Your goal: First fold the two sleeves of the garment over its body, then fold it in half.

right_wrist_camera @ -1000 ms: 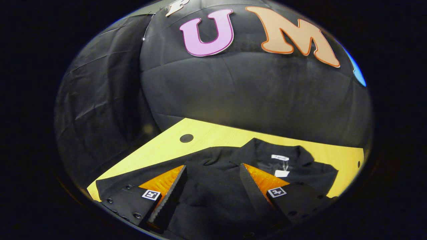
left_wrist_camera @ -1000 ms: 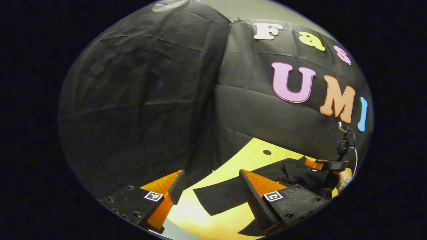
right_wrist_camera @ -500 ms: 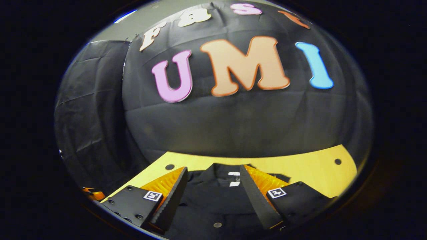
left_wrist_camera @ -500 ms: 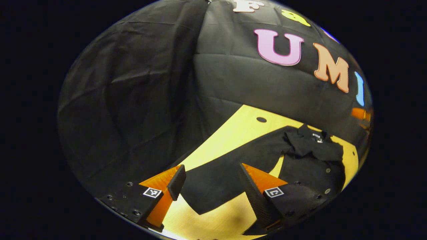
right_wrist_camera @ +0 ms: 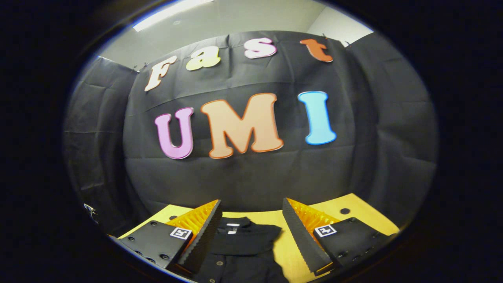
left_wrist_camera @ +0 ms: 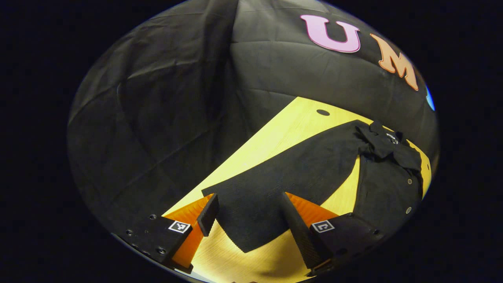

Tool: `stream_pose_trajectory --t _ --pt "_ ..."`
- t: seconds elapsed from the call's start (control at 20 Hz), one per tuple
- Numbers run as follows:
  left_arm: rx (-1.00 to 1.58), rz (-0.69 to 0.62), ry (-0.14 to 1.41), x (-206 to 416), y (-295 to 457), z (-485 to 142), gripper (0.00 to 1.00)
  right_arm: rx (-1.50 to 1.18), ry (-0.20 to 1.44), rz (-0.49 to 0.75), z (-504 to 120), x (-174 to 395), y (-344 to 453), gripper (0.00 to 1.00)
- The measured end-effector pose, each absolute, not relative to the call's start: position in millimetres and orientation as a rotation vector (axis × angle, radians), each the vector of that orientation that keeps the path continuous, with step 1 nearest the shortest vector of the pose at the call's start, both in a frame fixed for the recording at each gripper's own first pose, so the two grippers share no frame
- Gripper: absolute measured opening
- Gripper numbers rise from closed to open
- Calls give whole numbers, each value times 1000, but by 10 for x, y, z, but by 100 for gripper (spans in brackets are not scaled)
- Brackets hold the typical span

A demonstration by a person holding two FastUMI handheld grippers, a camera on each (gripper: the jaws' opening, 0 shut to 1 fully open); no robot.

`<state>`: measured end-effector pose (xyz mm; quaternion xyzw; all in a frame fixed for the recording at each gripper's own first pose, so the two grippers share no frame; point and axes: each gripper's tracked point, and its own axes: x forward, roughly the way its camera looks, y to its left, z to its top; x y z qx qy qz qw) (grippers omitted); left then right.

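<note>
The left tool [left_wrist_camera: 247, 218] hangs spread just above the cuff end of the shirt's near sleeve [left_wrist_camera: 283, 181], which lies flat and outstretched on the wooden surface [left_wrist_camera: 275, 133]. The first sleeve fold looks about to begin: lower, pinch the cuff, carry it over the body [left_wrist_camera: 387, 196]. The right tool [right_wrist_camera: 251, 232], also spread and holding nothing, is raised above the collar [right_wrist_camera: 239, 230]. Nothing blocks the way.

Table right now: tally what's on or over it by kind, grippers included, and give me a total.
Garments: 1, a black shirt with one sleeve spread out flat
Grippers: 2, left gripper and right gripper, both open
Tables: 1, a wooden table
Total: 4
</note>
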<state>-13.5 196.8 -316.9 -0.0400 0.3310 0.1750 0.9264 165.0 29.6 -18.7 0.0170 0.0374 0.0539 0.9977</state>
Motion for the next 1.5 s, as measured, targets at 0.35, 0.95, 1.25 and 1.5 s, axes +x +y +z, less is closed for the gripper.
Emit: stream_pose_trajectory --t 0.35,0.95,1.25,1.5 --pt "-32 362 658 -223 1931 -3352 96 55 -24 -37 281 1216 -457 94" --pt "-56 291 639 -94 1693 -3358 42 47 16 -125 199 872 -933 97" --pt "-86 266 637 -68 1600 -3336 0 44 4 -150 236 821 -1057 97" --pt "-223 253 633 -17 1577 -3164 0 30 -2 -180 252 740 -1206 94"
